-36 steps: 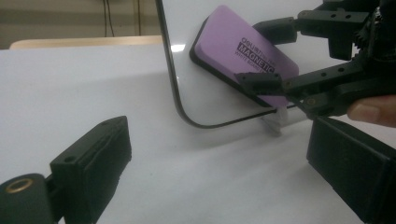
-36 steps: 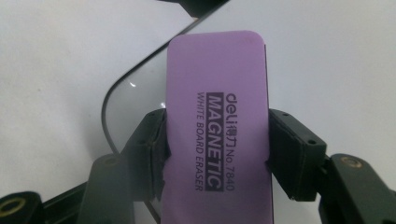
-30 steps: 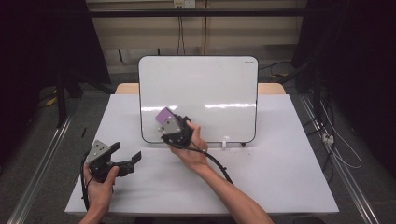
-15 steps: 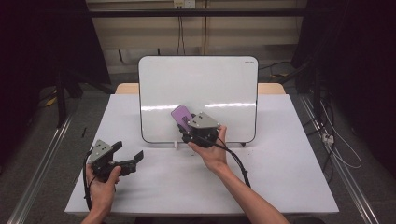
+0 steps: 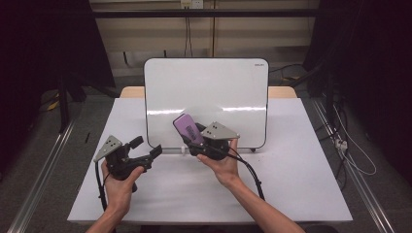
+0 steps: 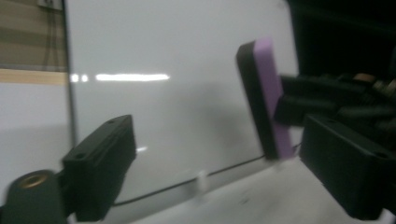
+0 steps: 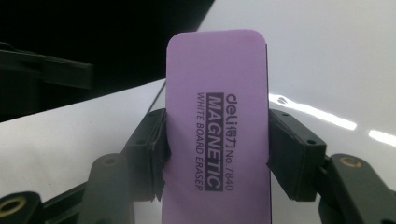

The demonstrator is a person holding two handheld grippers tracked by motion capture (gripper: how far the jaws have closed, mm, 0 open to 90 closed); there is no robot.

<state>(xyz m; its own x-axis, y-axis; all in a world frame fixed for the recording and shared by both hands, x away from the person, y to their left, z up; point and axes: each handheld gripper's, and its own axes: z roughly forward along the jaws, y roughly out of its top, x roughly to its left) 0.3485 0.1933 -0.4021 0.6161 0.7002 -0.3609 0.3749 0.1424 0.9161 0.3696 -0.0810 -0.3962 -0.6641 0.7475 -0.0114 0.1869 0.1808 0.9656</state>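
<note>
The left gripper [image 5: 145, 154] sits nearest, at about eight o'clock on the white table [image 5: 301, 189], held in the person's left hand [image 5: 119, 177]. Its jaws have just been closing a little yet stand released, with only air between them; in the left gripper view the two black pads [image 6: 100, 161] frame open space.

Toward the centre, the right gripper [image 5: 194, 141] rests in the right hand [image 5: 223, 165], jaws clenched on a purple whiteboard eraser [image 5: 187, 128]. The eraser is a flat, rounded-corner slab with a smooth lilac face and a black felt backing, seen edge-on in the left gripper view [image 6: 266, 98]. It is lifted off the table and tilts up toward eleven o'clock, close before the lower middle of the board; whether it touches the board cannot be told. In the right gripper view the pads [image 7: 289, 154] press on its two long edges at about mid-length.

Black print runs lengthwise along the lilac face [image 7: 219, 140]: "deli" with two characters too small to tell, "No.7840", then "MAGNETIC" in a dark bar, and "WHITE BOARD ERASER".

Farthest, at twelve o'clock, the whiteboard [image 5: 206, 87] stands upright on the table, white with a thin dark frame and a small grey mark at its one o'clock corner, too small to read.
</note>
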